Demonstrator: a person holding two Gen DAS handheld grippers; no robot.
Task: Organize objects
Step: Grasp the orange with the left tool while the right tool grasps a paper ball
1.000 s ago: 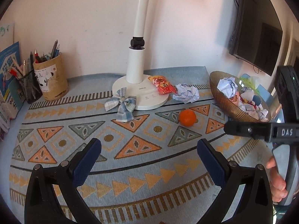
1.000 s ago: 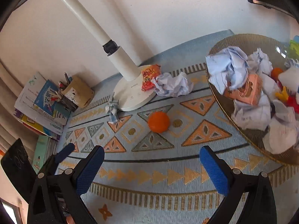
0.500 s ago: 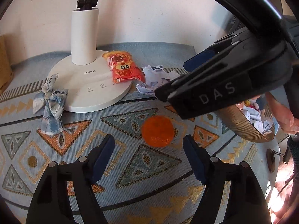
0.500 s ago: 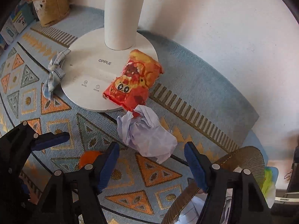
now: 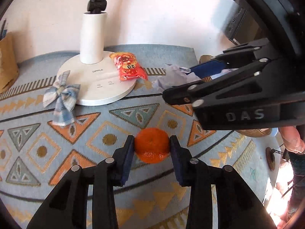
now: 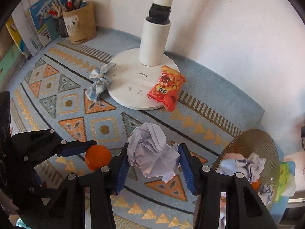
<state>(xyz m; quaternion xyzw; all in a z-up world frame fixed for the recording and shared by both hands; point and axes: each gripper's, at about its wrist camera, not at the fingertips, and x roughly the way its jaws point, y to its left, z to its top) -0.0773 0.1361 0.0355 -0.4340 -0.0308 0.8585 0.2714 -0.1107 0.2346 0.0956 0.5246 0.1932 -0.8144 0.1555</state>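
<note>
My left gripper (image 5: 152, 148) is shut on the orange tangerine (image 5: 152, 147), which rests on the patterned mat; it also shows in the right wrist view (image 6: 98, 157). My right gripper (image 6: 152, 161) is shut on the crumpled white paper ball (image 6: 152, 154), low over the mat. In the left wrist view the right gripper (image 5: 183, 80) reaches in from the right, with the paper ball (image 5: 171, 77) at its tips. A red snack packet (image 6: 166, 88) leans on the lamp base. A blue plaid bow (image 6: 100, 83) lies at the base's left edge.
A white desk lamp (image 6: 142, 76) stands at the back by the wall. A gold bowl (image 6: 253, 148) with crumpled paper and small items sits at right. A brown pen holder (image 6: 80, 23) and books (image 6: 41, 21) stand at back left. The patterned mat (image 6: 66, 103) covers the table.
Both grippers moved forward and down and closed: the left one onto the tangerine, the right one onto the paper ball. One second ago both were open and farther back.
</note>
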